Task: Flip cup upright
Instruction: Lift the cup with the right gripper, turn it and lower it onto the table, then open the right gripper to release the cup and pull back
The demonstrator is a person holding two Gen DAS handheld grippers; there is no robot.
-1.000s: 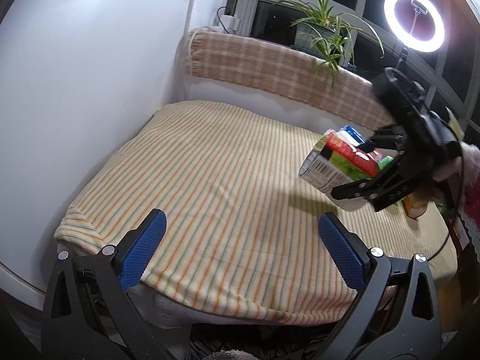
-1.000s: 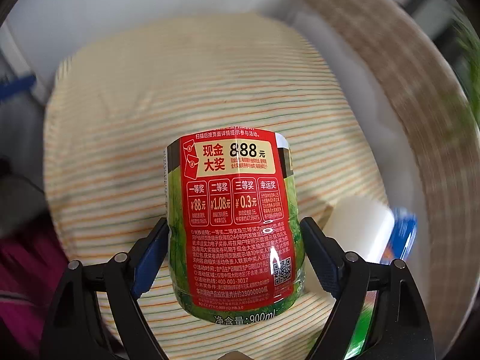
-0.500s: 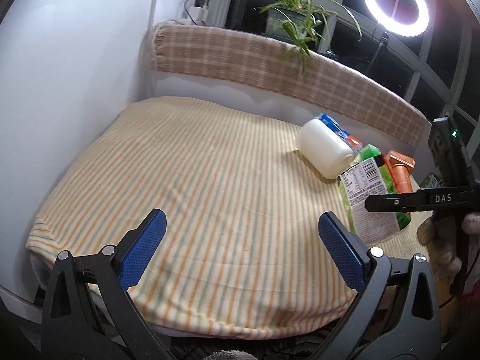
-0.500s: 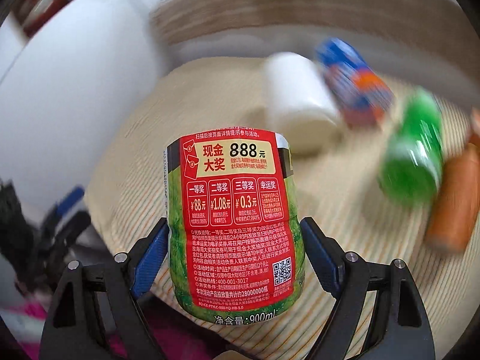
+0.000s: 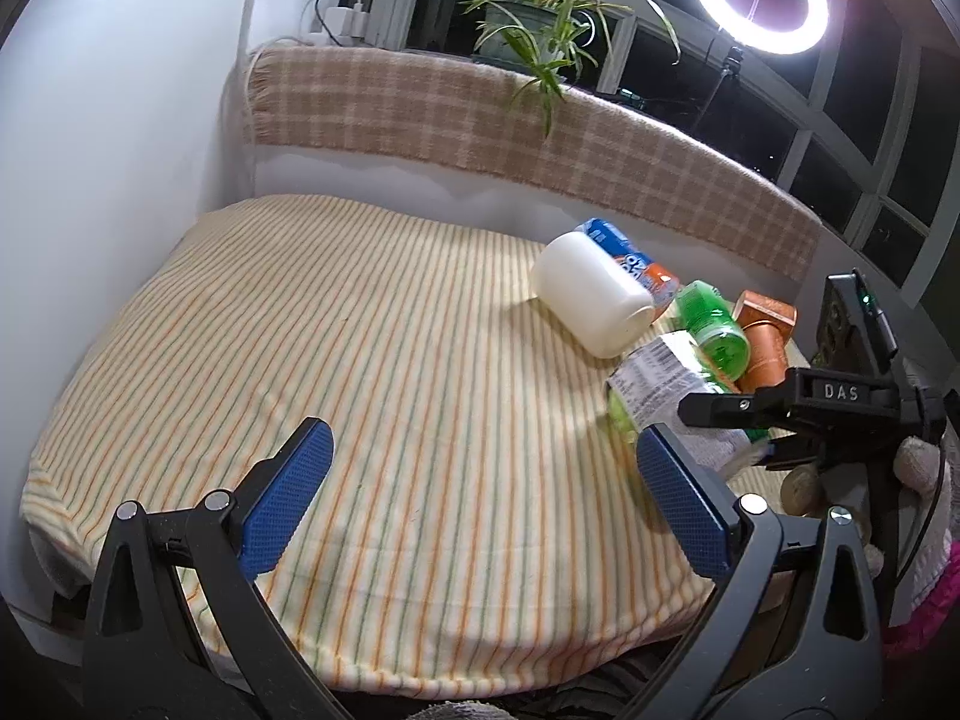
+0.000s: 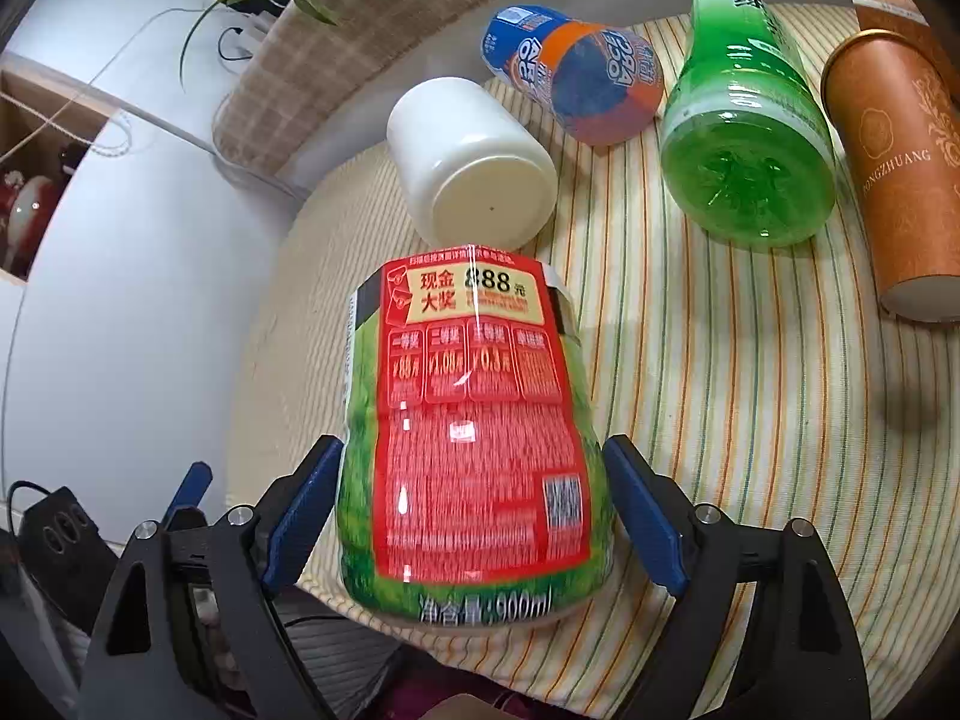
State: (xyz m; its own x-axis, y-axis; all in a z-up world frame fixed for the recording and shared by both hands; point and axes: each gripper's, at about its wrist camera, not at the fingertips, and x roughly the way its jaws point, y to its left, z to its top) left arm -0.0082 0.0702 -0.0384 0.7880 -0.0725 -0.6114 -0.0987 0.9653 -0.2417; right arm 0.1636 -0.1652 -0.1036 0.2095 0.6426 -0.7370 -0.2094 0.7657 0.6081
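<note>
Cup point(image 6: 474, 438) label: "888", "900ml"; pinched by right claw point(image 6: 474, 516).
Left claw point(image 5: 480, 498): spread, holding nothing.
Behind cup: four containers; orange tube point(image 6: 894, 156) reads "ZHUANG".

1. The right gripper point(image 6: 474, 516) clamps the green cup with a red label point(image 6: 474, 444) at lower centre, blue pads pressed to both its sides.
2. Above it, a white jar point(image 6: 474, 162) lies on the striped cloth point(image 6: 720, 396).
3. Along the top right lie a blue-orange bottle point(image 6: 576, 78), a green bottle point(image 6: 744, 138) and an orange tube point(image 6: 900, 162).
</note>
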